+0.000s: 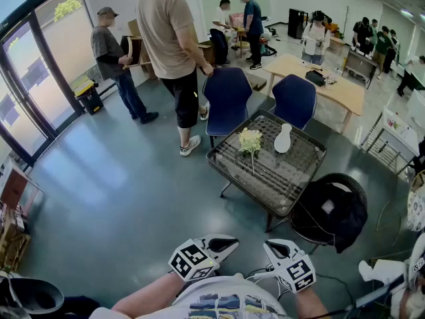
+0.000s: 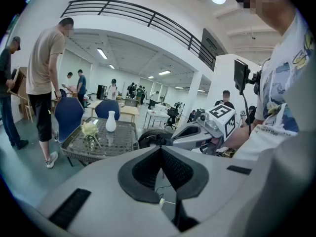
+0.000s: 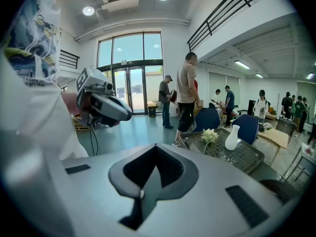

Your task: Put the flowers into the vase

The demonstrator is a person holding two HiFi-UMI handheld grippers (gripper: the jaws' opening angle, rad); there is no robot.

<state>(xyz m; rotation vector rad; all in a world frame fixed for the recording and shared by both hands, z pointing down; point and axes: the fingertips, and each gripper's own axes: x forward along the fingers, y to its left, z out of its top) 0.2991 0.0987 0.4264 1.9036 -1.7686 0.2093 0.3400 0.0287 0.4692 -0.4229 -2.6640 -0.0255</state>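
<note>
Both held close to the chest at the bottom edge of the head view, forearms cut off by the frame. The left gripper (image 1: 226, 243) has its fingers (image 2: 143, 169) clenched, pads meeting, nothing between. Same on the right gripper (image 3: 155, 149): fingers clenched, empty. One marker cube (image 1: 192, 261) on each, two in all, black-and-white square codes. The shirt print (image 1: 219, 304) between the arms is cropped and unreadable.

Right of centre is one dark round seat (image 1: 332, 208) with something black heaped on it; can't tell what.

One mesh-topped counter (image 1: 285, 175) sits well apart from both grippers. On it is one bunch of cream flowers (image 1: 250, 140), stem pointing to the near side; lying or propped, can't tell. One white vase (image 1: 283, 138) stands upright just right of them, not touching.

Two blue chairs (image 1: 227, 95) stand behind the counter. The person in beige top (image 1: 169, 32) stands by the left chair, head cut off at the frame top. Farther out are a person in cap (image 1: 109, 52) and a wooden table (image 1: 319, 85), with items too small to identify. The group beyond is too small to count.
</note>
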